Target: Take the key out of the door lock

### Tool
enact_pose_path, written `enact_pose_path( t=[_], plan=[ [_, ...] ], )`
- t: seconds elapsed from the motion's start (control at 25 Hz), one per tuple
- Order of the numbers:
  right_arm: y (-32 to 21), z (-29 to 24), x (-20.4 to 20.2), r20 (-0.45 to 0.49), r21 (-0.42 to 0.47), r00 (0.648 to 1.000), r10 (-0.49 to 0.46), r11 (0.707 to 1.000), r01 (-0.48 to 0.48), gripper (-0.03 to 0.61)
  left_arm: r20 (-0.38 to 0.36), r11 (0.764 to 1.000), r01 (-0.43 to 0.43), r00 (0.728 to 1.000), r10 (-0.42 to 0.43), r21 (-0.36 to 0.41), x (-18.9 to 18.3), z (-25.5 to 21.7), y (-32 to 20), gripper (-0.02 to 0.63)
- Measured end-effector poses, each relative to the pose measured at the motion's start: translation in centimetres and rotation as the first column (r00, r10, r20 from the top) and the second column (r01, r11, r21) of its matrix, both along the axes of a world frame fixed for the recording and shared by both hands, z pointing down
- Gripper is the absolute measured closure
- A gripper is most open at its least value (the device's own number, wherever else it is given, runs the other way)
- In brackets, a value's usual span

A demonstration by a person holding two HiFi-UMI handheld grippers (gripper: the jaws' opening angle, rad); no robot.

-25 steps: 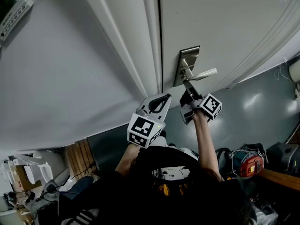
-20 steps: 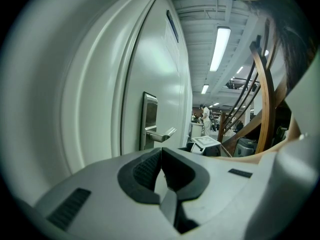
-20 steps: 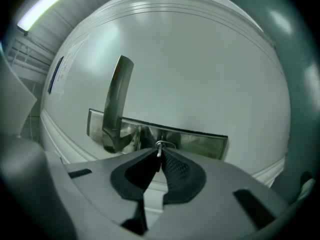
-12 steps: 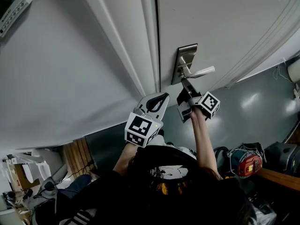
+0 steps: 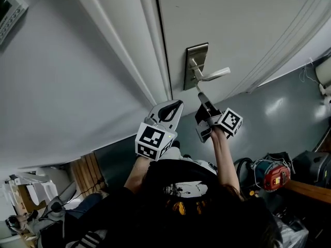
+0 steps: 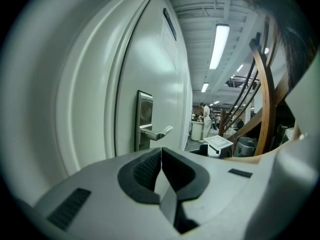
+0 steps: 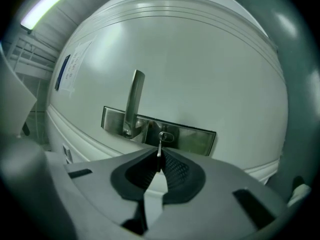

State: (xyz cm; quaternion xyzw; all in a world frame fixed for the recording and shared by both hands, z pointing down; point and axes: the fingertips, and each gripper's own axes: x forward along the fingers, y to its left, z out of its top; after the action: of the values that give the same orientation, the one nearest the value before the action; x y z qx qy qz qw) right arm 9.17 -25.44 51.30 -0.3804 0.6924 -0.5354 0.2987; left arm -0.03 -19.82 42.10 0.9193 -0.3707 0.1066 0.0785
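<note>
A thin silver key (image 7: 159, 148) stands upright between the pads of my right gripper (image 7: 159, 157), which is shut on it. Its tip sits just below the keyhole (image 7: 165, 136) in the steel lock plate (image 7: 196, 137); I cannot tell whether it still touches. The lever handle (image 7: 133, 101) lies left of the keyhole. In the head view my right gripper (image 5: 201, 98) points at the lock plate (image 5: 194, 61) under the handle (image 5: 214, 74) on the white door (image 5: 248, 25). My left gripper (image 5: 173, 106) is shut and empty, held back beside the right one.
The door frame (image 5: 119, 50) and a grey wall run to the left. A red and grey device (image 5: 274, 177) and other gear lie on the floor at the right. A control panel (image 5: 8, 9) hangs at top left. A person (image 6: 206, 121) stands far off.
My right gripper has drawn back a little from the lock plate with the key in it. The left gripper has stayed beside it. The view has shifted so the door sits more to the left.
</note>
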Motion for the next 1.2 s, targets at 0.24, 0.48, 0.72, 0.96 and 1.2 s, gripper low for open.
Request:
enact_pose_path(
  t=[0.24, 0.48, 0.72, 0.96, 1.2],
  plan=[
    [2.1, -1.6, 0.1, -0.037, 0.049, 0.998, -0.048, 0.998, 0.050, 0.557, 0.006, 1.000, -0.009, 1.000, 0.009, -0.001, 1.1, 0.1, 1.1, 0.604],
    [5.4, -3.2, 0.1, -0.119, 0.090, 0.986, -0.116, 0.988, 0.127, 0.557, 0.011, 1.000, 0.012, 1.000, -0.012, -0.002, 1.7, 0.0, 3.1, 0.604],
    [8.2, -3.3, 0.8, -0.190, 0.090, 0.972, -0.141, 0.983, 0.160, 0.557, 0.019, 0.999, 0.036, 0.999, -0.035, -0.019, 2.3, 0.8, 5.1, 0.604],
    [10.2, -3.1, 1.3, -0.233, 0.106, 0.960, -0.154, 0.977, 0.183, 0.557, 0.032, 0.997, 0.062, 0.998, -0.060, -0.048, 2.3, 2.3, 7.4, 0.604],
    [12.8, -3.6, 1.0, -0.252, 0.114, 0.953, -0.171, 0.972, 0.205, 0.557, 0.036, 0.993, 0.096, 0.995, -0.093, -0.071, 1.8, 2.9, 10.2, 0.604]
  ],
)
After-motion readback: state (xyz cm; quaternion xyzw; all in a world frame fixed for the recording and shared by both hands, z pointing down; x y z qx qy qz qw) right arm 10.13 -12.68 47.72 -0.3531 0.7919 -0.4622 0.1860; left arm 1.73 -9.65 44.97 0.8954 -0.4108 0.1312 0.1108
